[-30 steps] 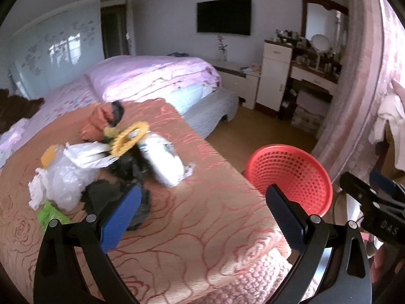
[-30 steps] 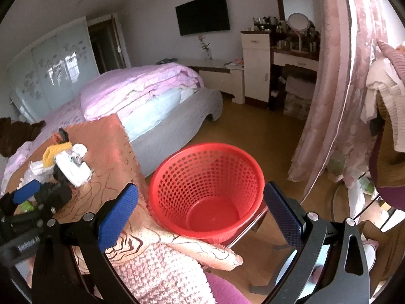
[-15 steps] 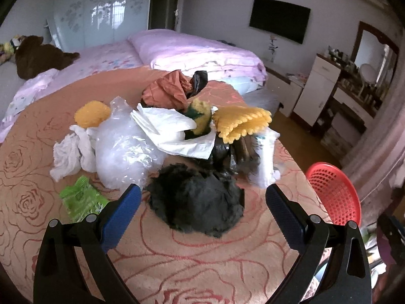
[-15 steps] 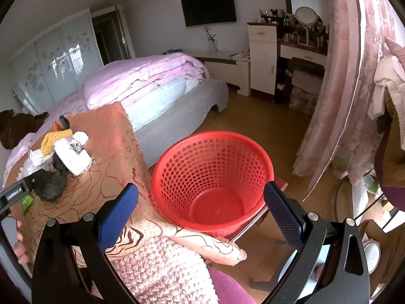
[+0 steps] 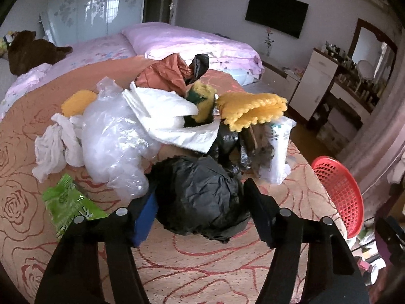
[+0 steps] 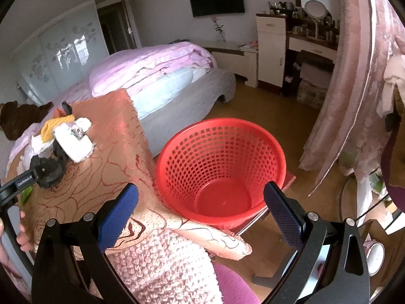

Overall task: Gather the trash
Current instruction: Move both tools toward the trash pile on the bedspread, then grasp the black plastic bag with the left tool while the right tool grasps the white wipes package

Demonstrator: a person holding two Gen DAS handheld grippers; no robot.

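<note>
The left gripper (image 5: 200,202) has just been closing, and its jaws now press both sides of a crumpled black bag (image 5: 200,197) at the lower middle of the left wrist view. Above the bag lies the rest of the trash pile: a clear plastic bag (image 5: 111,139), white paper (image 5: 172,116), a yellow cloth (image 5: 253,109) and, lower left, a green wrapper (image 5: 68,205), all on the rose-patterned cover (image 5: 202,266). The right gripper (image 6: 202,210) hangs with jaws wide apart and nothing between them, in front of the red basket (image 6: 220,157), which is empty and fills the centre of the right wrist view.
</note>
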